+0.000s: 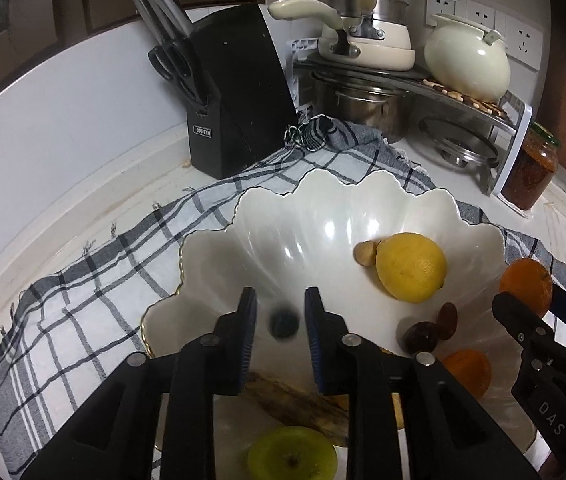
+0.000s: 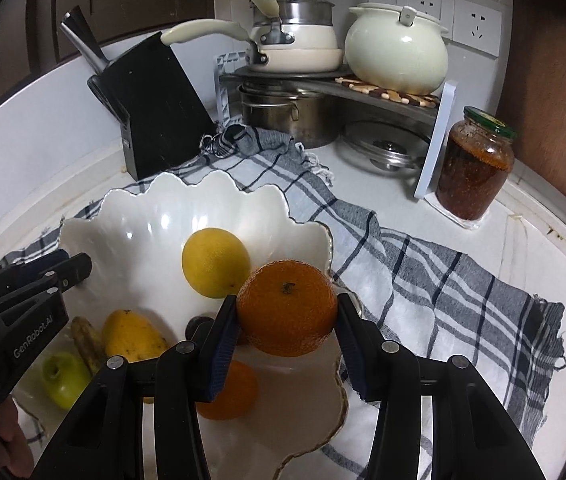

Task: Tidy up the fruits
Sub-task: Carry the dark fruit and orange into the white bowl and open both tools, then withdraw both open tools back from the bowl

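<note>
Right gripper [image 2: 287,328] clamps an orange [image 2: 286,307] over the white bowl's [image 2: 139,216] near-right rim; left gripper [image 1: 280,320], marked GenRobot.AI, hangs open above a blurred dark fruit [image 1: 283,323]; far left, knife block [image 1: 239,92] reads OPPEIN

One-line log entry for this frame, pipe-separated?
right gripper: shut on orange, over bowl rim | left gripper: open over bowl, small dark blurred fruit between fingers | lemon in bowl

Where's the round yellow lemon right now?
The round yellow lemon lies inside the scalloped white ceramic bowl, toward its far side, beside a small brown nut, just behind the orange gripped by the right gripper.
</note>
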